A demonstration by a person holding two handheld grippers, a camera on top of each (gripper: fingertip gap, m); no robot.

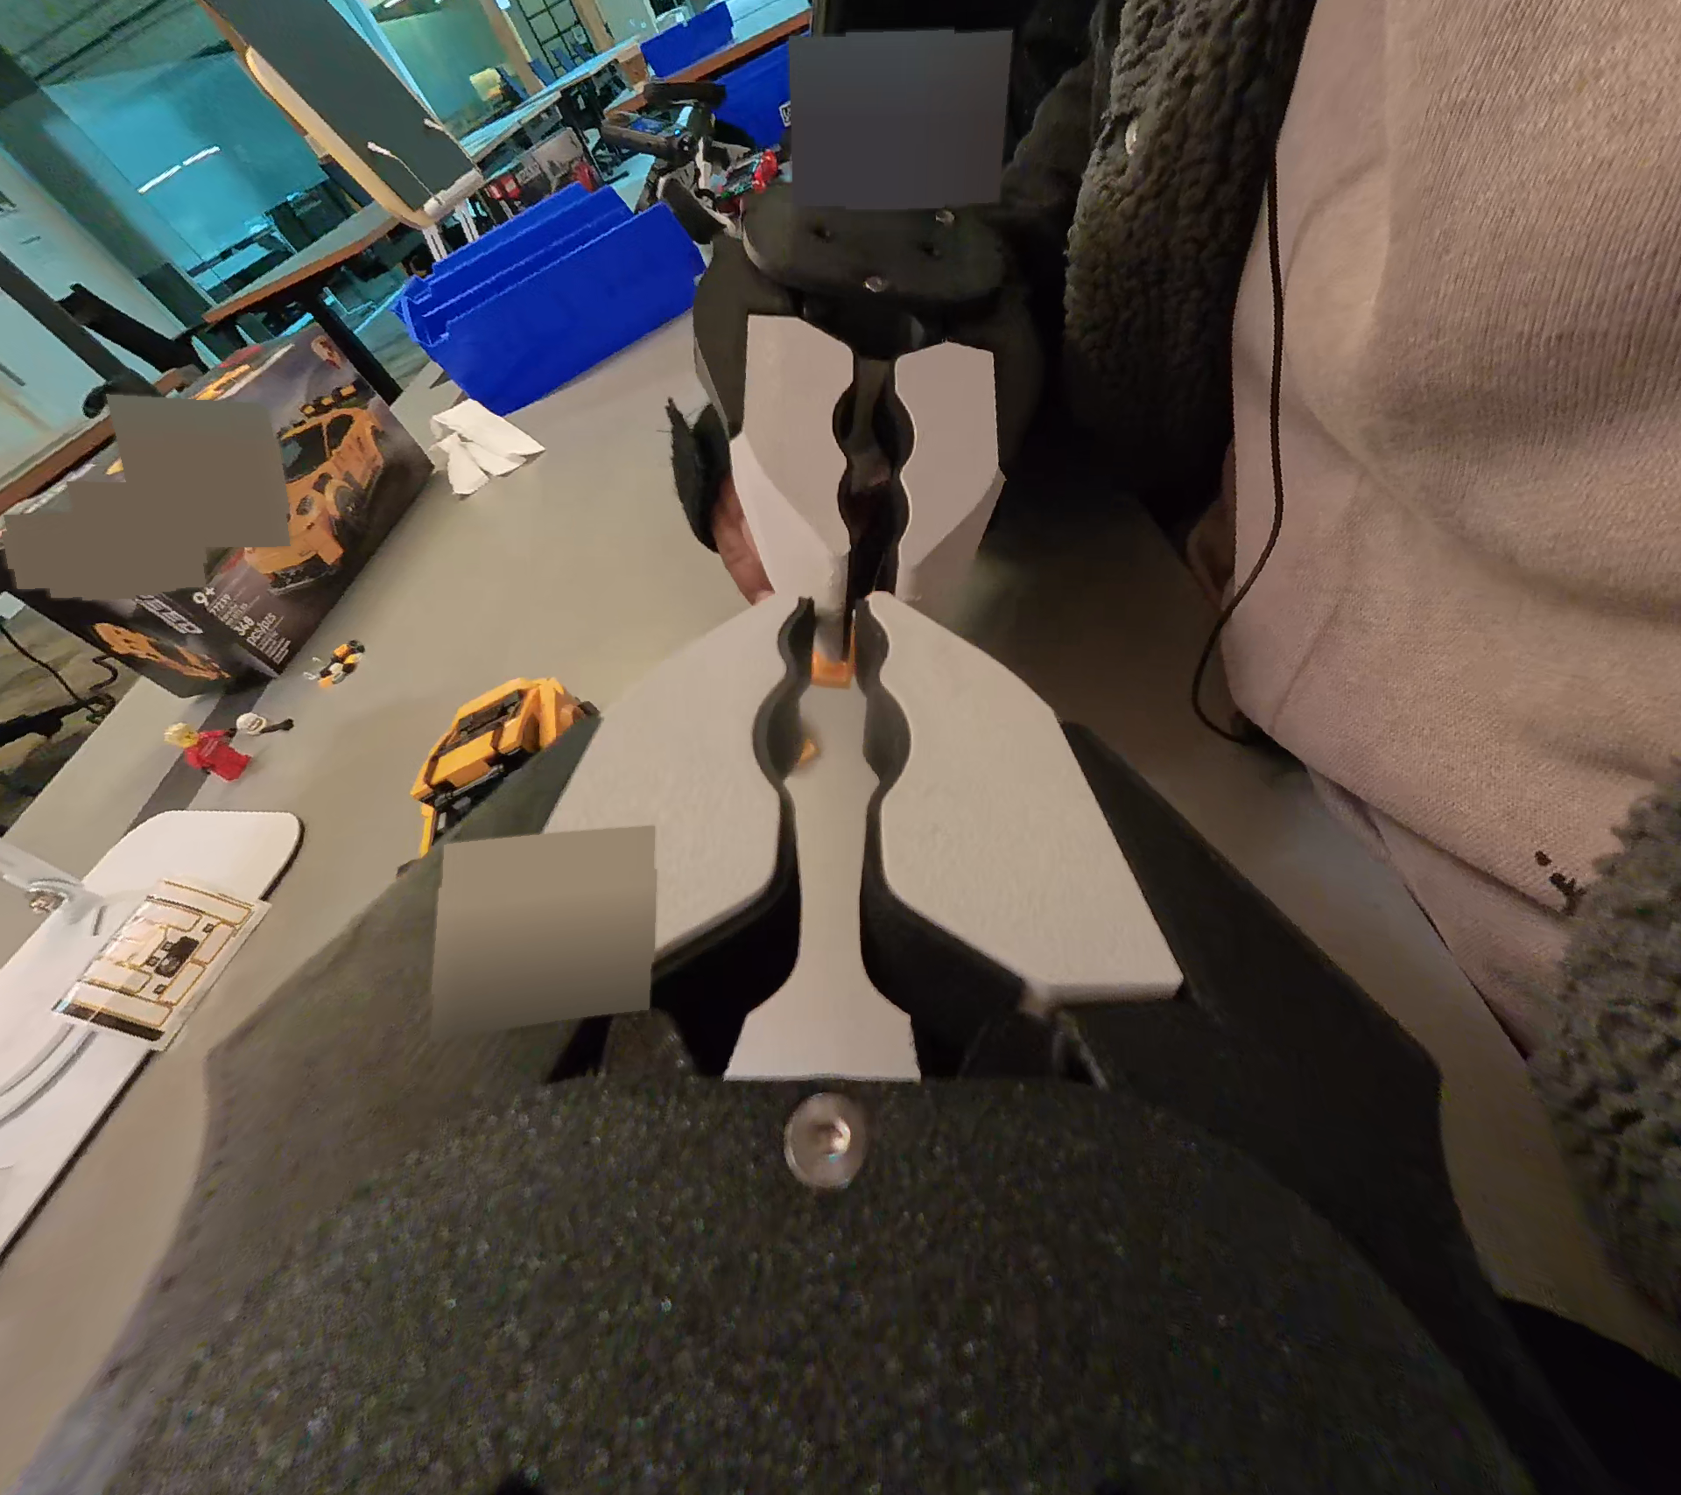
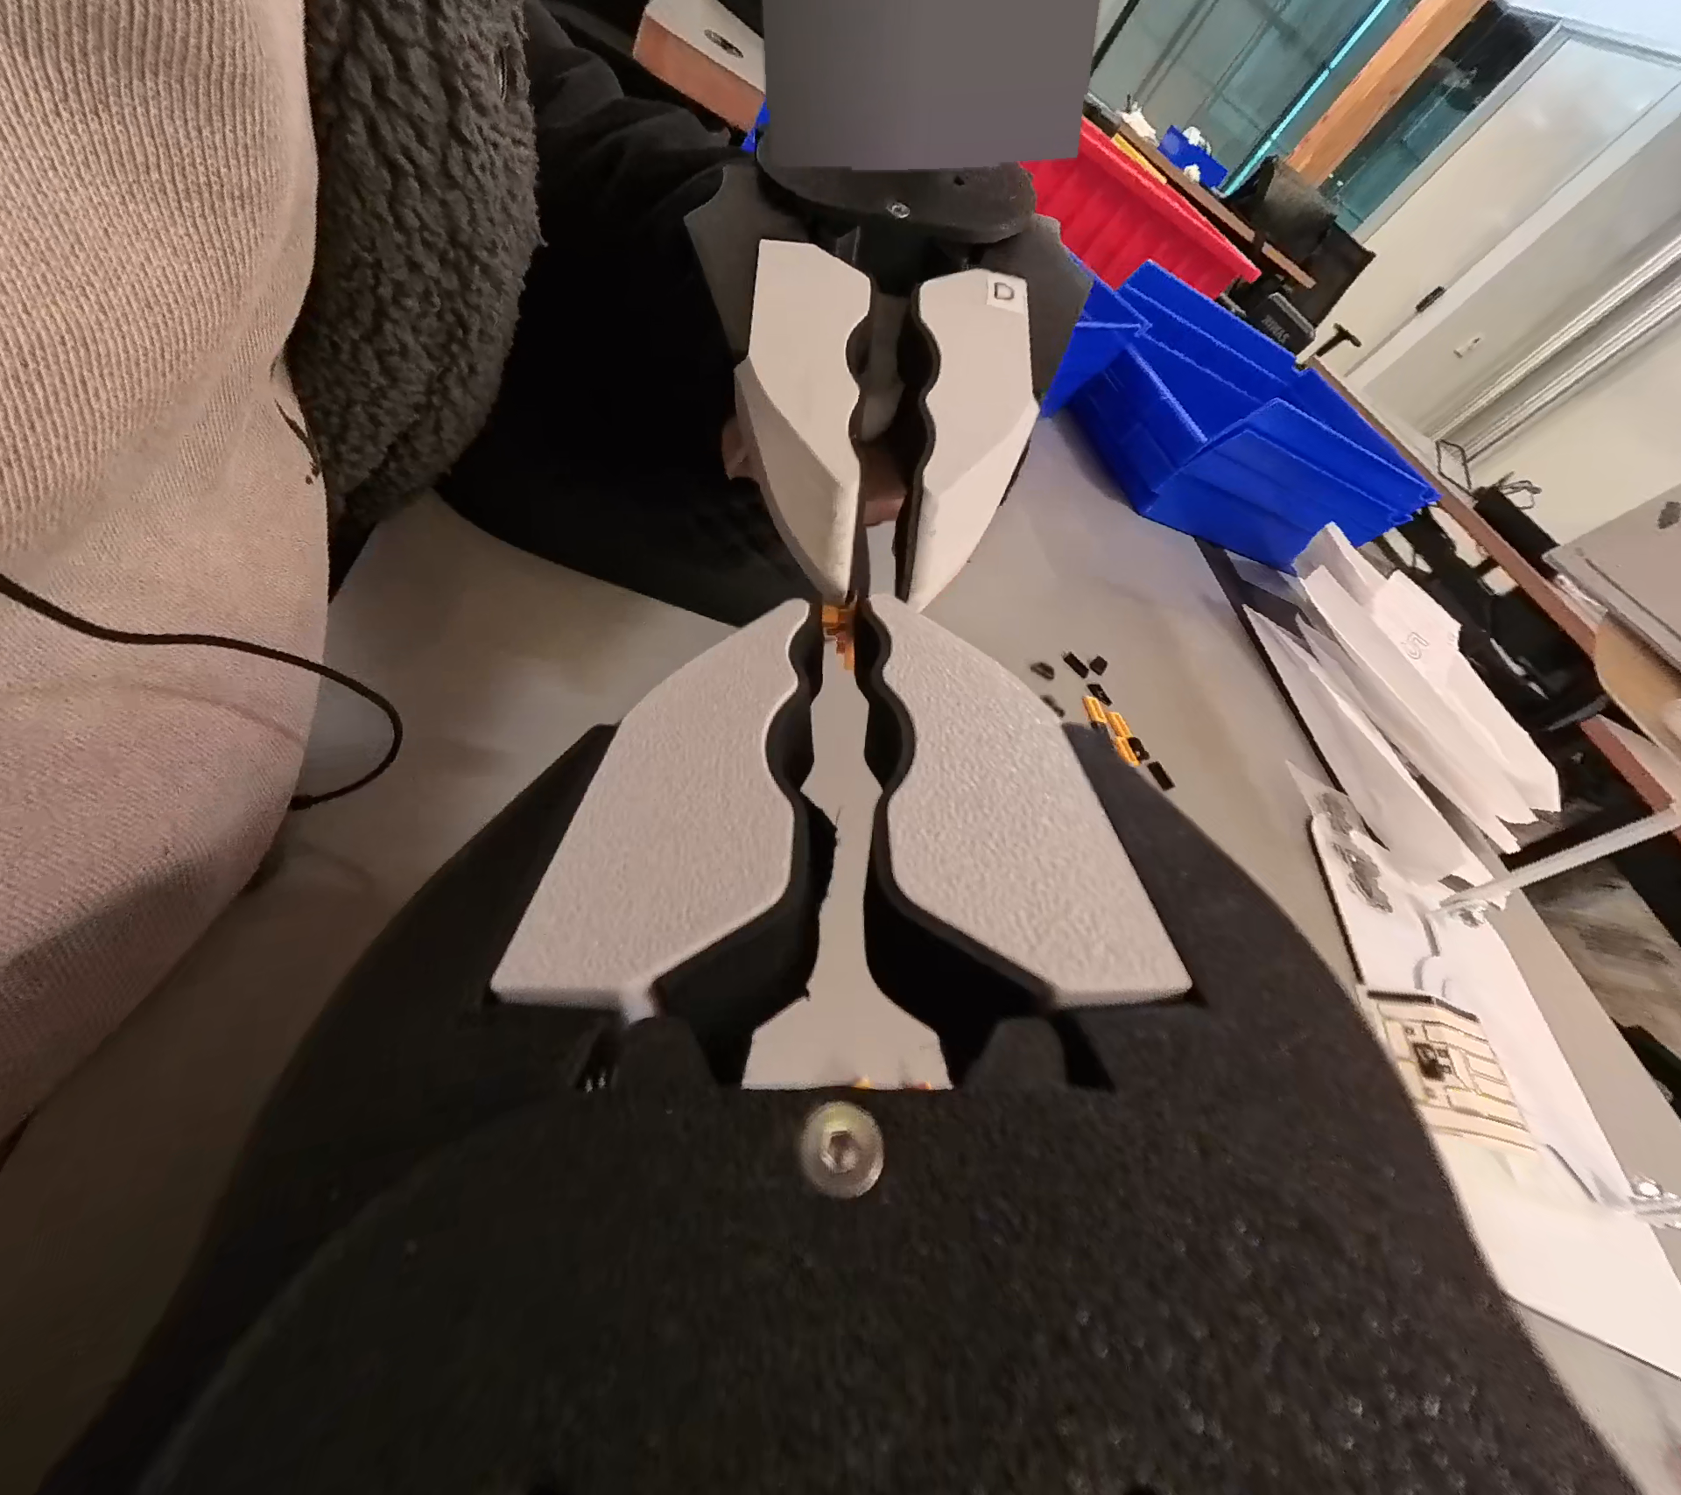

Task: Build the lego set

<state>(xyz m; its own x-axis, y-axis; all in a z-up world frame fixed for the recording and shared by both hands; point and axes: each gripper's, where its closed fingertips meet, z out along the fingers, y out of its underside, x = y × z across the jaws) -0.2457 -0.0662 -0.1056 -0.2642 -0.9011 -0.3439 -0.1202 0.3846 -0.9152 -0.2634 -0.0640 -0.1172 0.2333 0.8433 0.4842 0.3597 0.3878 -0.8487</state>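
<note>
Table (image 1: pixel 564 596), grey and long, carries everything here. Blue bins (image 1: pixel 555 296) stand stacked at its far side, and in the right wrist view more blue bins (image 2: pixel 1273 433) sit beside a red bin (image 2: pixel 1137 205). A set box (image 1: pixel 273 506) with a yellow car printed on it lies to the left, near a crumpled white tissue (image 1: pixel 482 442). White paper bags (image 2: pixel 1419 687) lie along the right edge. A half-built yellow car (image 1: pixel 491 733) rests on the table just left of the left gripper (image 1: pixel 832 633). A small red figure (image 1: pixel 214 751) lies farther left, well apart from it, and loose black and yellow bricks (image 2: pixel 1105 710) are scattered to the right.

The two grippers meet tip to tip above the table. The left gripper has its jaws drawn narrow, pinching a small orange brick (image 1: pixel 832 669) at the tips. The right gripper (image 2: pixel 841 624) is likewise closed down narrow, and its tips pinch the same orange brick (image 2: pixel 839 628). A person in a beige sweater (image 1: pixel 1455 360) sits close behind.
</note>
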